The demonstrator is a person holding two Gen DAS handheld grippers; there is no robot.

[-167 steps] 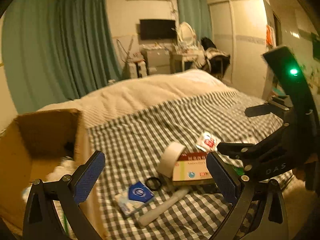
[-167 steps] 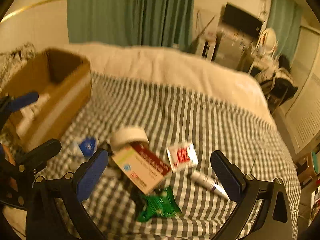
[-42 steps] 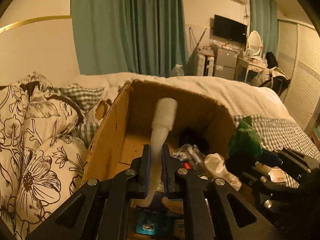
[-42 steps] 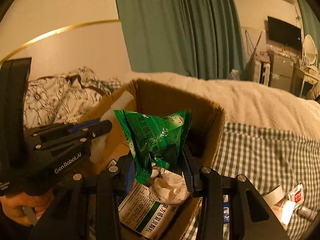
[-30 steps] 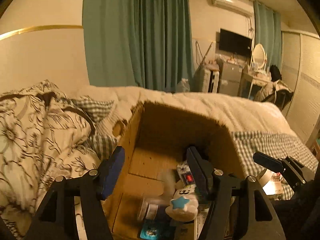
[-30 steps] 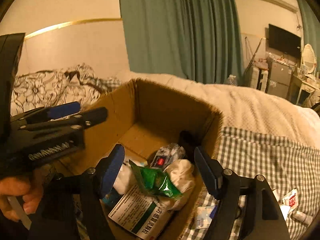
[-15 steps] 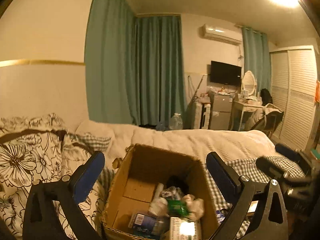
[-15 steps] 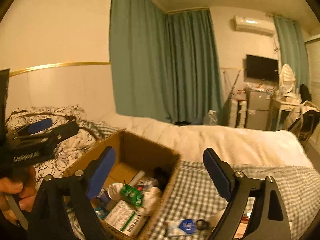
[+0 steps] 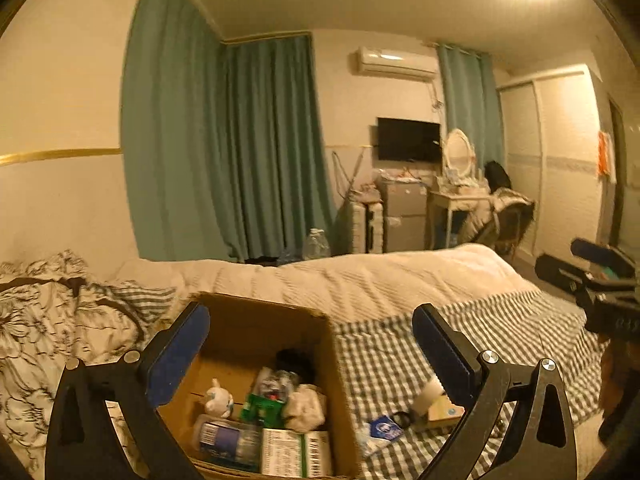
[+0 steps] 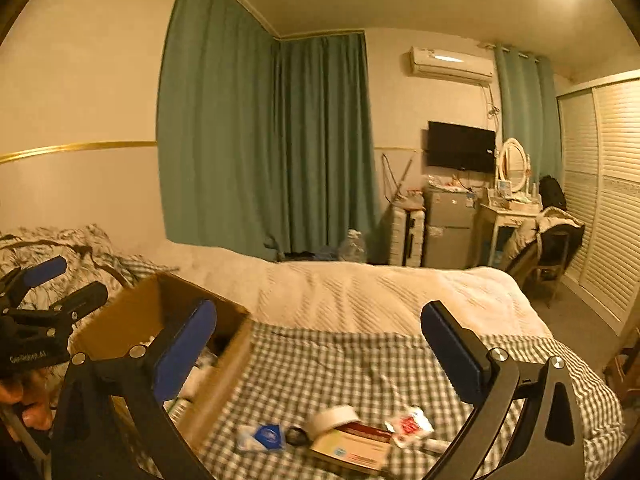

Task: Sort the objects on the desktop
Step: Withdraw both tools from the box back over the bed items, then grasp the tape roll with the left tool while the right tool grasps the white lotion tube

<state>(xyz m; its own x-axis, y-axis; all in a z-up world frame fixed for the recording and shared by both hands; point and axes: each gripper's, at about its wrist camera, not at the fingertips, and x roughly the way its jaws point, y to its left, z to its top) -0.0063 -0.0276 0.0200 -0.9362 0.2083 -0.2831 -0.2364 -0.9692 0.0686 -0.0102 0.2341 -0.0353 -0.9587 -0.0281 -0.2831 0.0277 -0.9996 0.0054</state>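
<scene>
Both wrist views high above bed, facing curtains, sharing cardboard box

Brown cardboard box, teal curtains, grey-white checked (gingham) bedsheet.

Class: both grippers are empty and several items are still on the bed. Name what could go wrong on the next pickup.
1. The tape roll leans on the medicine box; lifting either may topple the other.
2. The cardboard box sits on soft bedding and is crowded, so a drop could bounce out.
</scene>
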